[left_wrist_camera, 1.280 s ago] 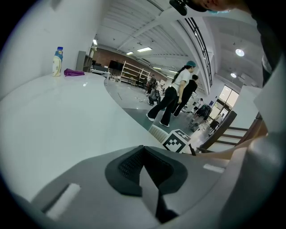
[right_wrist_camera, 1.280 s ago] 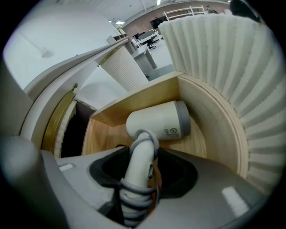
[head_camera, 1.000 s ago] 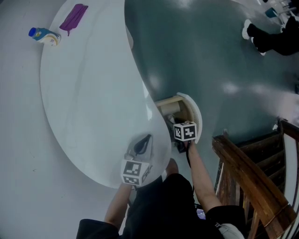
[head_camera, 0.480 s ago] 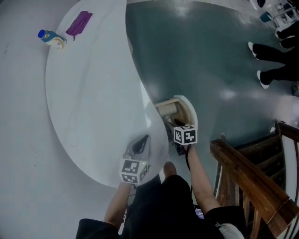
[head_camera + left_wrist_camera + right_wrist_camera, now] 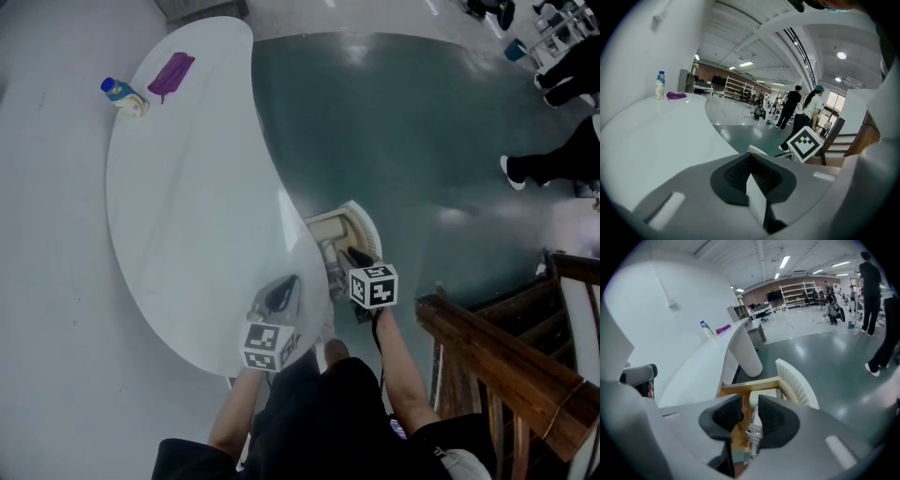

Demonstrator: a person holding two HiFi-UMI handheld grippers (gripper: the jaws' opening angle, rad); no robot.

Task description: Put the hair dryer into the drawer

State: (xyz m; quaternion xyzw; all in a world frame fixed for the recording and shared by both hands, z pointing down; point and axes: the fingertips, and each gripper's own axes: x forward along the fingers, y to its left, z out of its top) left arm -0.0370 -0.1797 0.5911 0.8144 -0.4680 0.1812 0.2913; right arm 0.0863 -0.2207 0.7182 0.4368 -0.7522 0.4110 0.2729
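Note:
The white hair dryer (image 5: 753, 430), its cord coiled round it, lies inside the open wooden drawer (image 5: 330, 228) under the table's edge. The drawer's ribbed white front (image 5: 797, 380) stands pulled out. My right gripper (image 5: 749, 405) hangs above the drawer. Its jaws are closing with a gap still between the pads; nothing is gripped, and the dryer shows through the gap below. In the head view the right gripper (image 5: 358, 260) is over the drawer's near end. My left gripper (image 5: 281, 292) hovers over the white table (image 5: 187, 206) near its edge, jaws (image 5: 751, 161) together and empty.
A small bottle (image 5: 122, 94) and a purple cloth (image 5: 172, 73) lie at the table's far end. A wooden stair rail (image 5: 487, 356) runs close on the right. People stand on the green floor (image 5: 553, 159) beyond the drawer.
The right gripper has lifted up away from the drawer, so more of the drawer's inside shows. The left gripper has risen a little above the table.

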